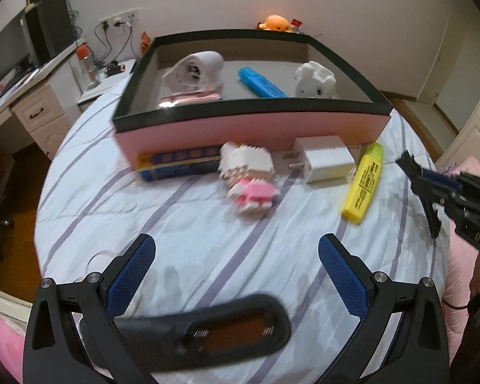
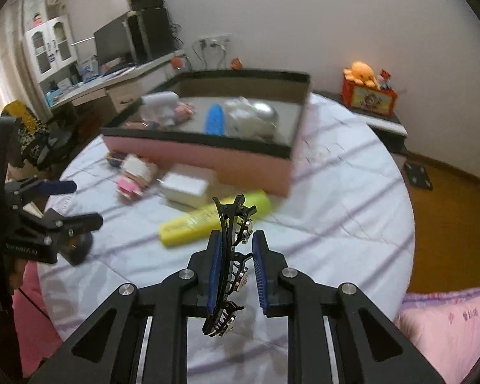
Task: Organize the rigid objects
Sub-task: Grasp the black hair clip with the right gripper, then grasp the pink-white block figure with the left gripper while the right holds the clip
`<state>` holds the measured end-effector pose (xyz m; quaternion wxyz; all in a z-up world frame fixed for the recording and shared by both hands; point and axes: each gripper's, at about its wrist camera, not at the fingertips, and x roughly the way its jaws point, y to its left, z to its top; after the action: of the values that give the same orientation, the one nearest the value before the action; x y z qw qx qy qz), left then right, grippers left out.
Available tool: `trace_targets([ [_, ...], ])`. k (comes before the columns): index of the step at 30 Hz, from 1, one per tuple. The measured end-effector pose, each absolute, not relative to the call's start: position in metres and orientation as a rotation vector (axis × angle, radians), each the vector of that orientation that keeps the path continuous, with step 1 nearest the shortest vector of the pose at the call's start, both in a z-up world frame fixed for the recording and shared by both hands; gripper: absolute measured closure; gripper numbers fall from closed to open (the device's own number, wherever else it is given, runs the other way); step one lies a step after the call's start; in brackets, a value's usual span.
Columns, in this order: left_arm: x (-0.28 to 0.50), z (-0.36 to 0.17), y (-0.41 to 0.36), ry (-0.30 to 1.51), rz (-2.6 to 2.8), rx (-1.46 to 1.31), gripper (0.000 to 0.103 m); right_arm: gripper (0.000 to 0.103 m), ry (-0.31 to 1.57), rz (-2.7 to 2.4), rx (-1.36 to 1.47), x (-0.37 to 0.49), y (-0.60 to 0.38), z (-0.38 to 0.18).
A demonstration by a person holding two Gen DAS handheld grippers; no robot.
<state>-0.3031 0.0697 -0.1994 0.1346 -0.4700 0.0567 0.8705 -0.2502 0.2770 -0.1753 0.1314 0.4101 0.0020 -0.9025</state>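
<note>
The right hand-held gripper (image 2: 236, 275) is clamped on a black toothed plastic hair clip (image 2: 231, 256), its blue pads pressing the clip's flanks, the clip's long axis running straight out along the fingers and past their tips. Ahead and a little to the left in the right wrist view lies the shallow pink cardboard box with a black rim (image 2: 207, 156) on the striped white bed (image 2: 336, 192) — near wall facing the clip, several things already inside. So the carry, as I judge it, goes forward and over that wall, clearing the yellow highlighter pen (image 2: 191, 224) that lies between. The left hand-held gripper (image 1: 236, 265) has its jaws spread wide and empty above a black oblong remote-like casing (image 1: 207, 329), farther from the box.
</note>
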Motion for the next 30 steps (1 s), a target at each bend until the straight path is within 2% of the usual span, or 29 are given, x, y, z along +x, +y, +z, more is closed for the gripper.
trace_targets([
  [9, -0.340, -0.213, 0.085, 0.225, 2.559, -1.423, 0.001, 0.083, -0.069, -2.599, 1.240, -0.259, 0.294, -0.199],
  [11, -0.342, -0.216, 0.091, 0.260, 2.545, -1.386, 0.009, 0.083, -0.067, -2.593, 1.242, -0.261, 0.293, -0.203],
  [12, -0.344, -0.220, 0.094, 0.282, 2.524, -1.396, 0.016, 0.083, -0.072, -2.592, 1.240, -0.261, 0.294, -0.203],
  [14, -0.345, -0.222, 0.097, 0.279, 2.509, -1.383, 0.019, 0.083, -0.091, -2.585, 1.234, -0.263, 0.295, -0.204],
  [15, -0.345, -0.221, 0.096, 0.262, 2.509, -1.366, 0.027, 0.083, -0.097, -2.581, 1.234, -0.263, 0.296, -0.205],
  [17, -0.344, -0.217, 0.093, 0.242, 2.527, -1.338, 0.051, 0.083, -0.111, -2.577, 1.231, -0.263, 0.297, -0.207],
  [18, -0.342, -0.216, 0.091, 0.226, 2.533, -1.322, 0.057, 0.083, -0.112, -2.578, 1.230, -0.263, 0.297, -0.207],
  [30, -0.310, -0.213, 0.069, 0.280, 2.477, -1.336, 0.057, 0.083, -0.112, -2.613, 1.235, -0.256, 0.295, -0.208],
])
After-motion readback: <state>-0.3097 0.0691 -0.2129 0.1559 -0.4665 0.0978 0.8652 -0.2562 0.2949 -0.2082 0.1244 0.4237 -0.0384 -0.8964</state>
